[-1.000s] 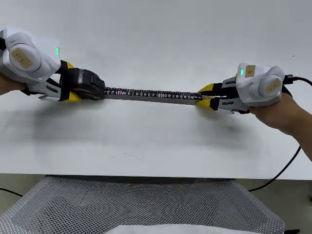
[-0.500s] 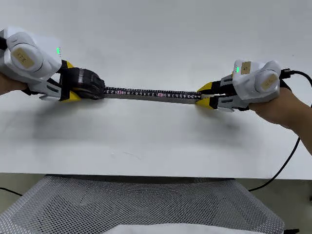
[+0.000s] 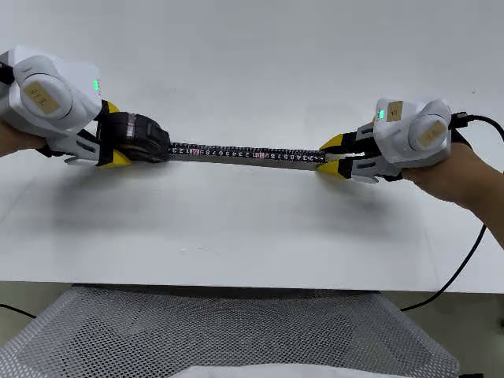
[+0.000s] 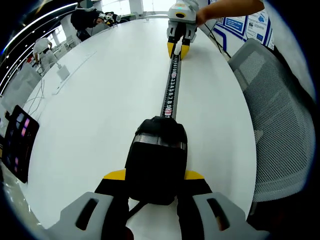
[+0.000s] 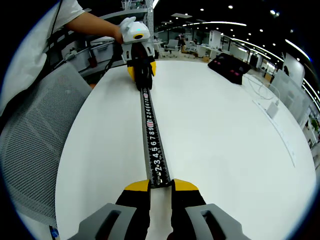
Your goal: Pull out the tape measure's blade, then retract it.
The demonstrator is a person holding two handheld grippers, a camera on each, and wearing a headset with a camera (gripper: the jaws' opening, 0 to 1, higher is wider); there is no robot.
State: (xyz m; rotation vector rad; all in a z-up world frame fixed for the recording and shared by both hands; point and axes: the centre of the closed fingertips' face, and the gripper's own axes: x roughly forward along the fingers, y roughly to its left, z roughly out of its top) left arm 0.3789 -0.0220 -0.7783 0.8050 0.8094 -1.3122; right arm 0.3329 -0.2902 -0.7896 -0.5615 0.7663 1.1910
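Note:
The black tape measure case [image 3: 142, 138] sits at the left of the white table, and my left gripper [image 3: 116, 140] is shut on it [image 4: 156, 157]. Its numbered blade [image 3: 244, 152] runs out to the right, just above the tabletop. My right gripper [image 3: 331, 158] is shut on the blade's tip [image 5: 160, 182], yellow jaws pinching it. From the right gripper view the blade [image 5: 151, 135] stretches away to the left gripper [image 5: 139, 67]. The left gripper view has the blade [image 4: 171, 87] reaching to the right gripper [image 4: 178, 47].
The white table [image 3: 252, 228] spreads wide around both grippers. A grey mesh chair back [image 3: 228, 331] stands at the near edge. A black cable [image 3: 461, 264] trails from the right gripper. A dark tablet [image 4: 17, 137] lies at the table's far side.
The right gripper has moved slightly left, shortening the drawn blade a little. The left gripper and the case have stayed in place.

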